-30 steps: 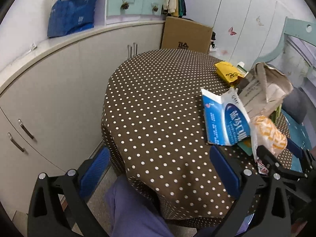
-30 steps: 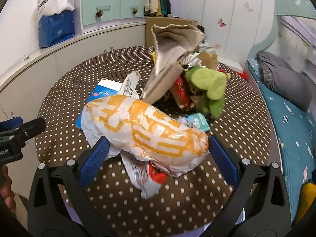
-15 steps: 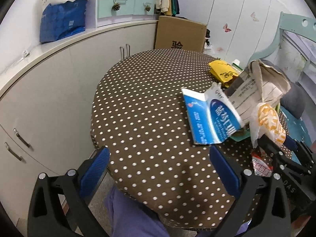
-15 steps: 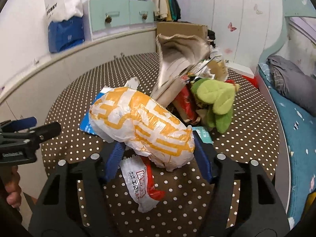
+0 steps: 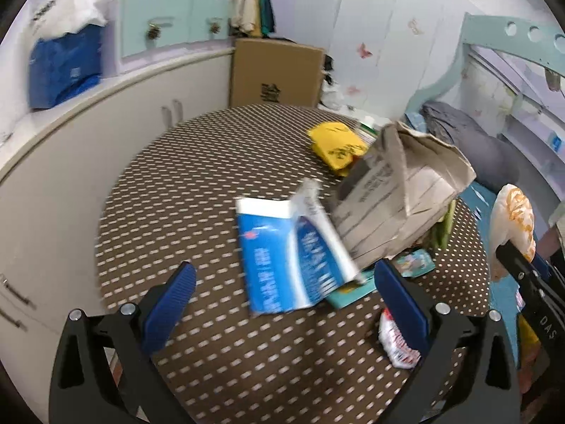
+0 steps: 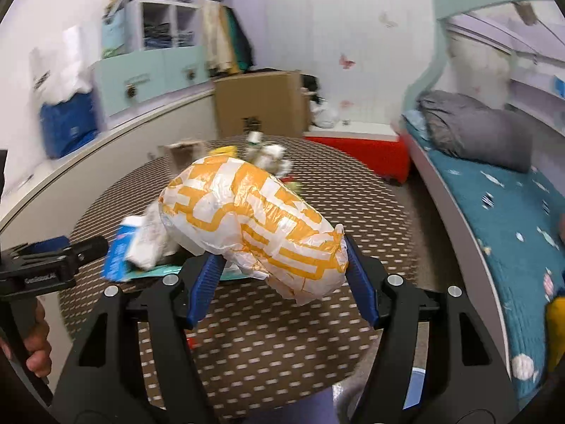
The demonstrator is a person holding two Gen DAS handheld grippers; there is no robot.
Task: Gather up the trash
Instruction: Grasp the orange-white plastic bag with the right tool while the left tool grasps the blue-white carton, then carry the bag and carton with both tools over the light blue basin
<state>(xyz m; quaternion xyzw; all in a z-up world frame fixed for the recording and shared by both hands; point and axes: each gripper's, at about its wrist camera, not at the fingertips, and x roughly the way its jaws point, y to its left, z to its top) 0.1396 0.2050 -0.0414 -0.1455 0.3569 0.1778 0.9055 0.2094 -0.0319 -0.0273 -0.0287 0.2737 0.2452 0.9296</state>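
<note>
ok, right gripper (image 6: 282,268) is clamped on the white-and-orange plastic bag (image 6: 252,222), blue pads (image 6: 204,282) pressing it from both sides, jaws at a middling width. bag is up off the polka-dot table (image 6: 353,190), nothing under it but cloth. from the left wrist view the same bag (image 5: 512,226) shows at the far right edge, held above the table's rim near the blue bed

left gripper (image 5: 282,293) is wide open and holding nothing, pads (image 5: 169,304) spread over the table (image 5: 197,162), hovering above it. blue-and-white carton (image 5: 282,261) lies flat on the cloth between my left pads in the view, not touched. just behind it, touching or overlapping its far edge, the crumpled brown paper bag (image 5: 399,198) stands tilted. yellow packet (image 5: 335,148) sits beyond the paper bag toward the table's far side. small red-and-white wrapper (image 5: 395,339) lies by the table's near right edge, partly hidden behind my left gripper's right pad. teal flat piece (image 5: 349,293) pokes out from under the carton

in the right wrist view a hand (image 6: 31,339) grips the left gripper's handle at the frame's left edge. both views are motion-blurred, so small items at the far side of the table are hard to identify

cardboard box (image 5: 275,74) stands on the floor behind the table against the white cabinets
</note>
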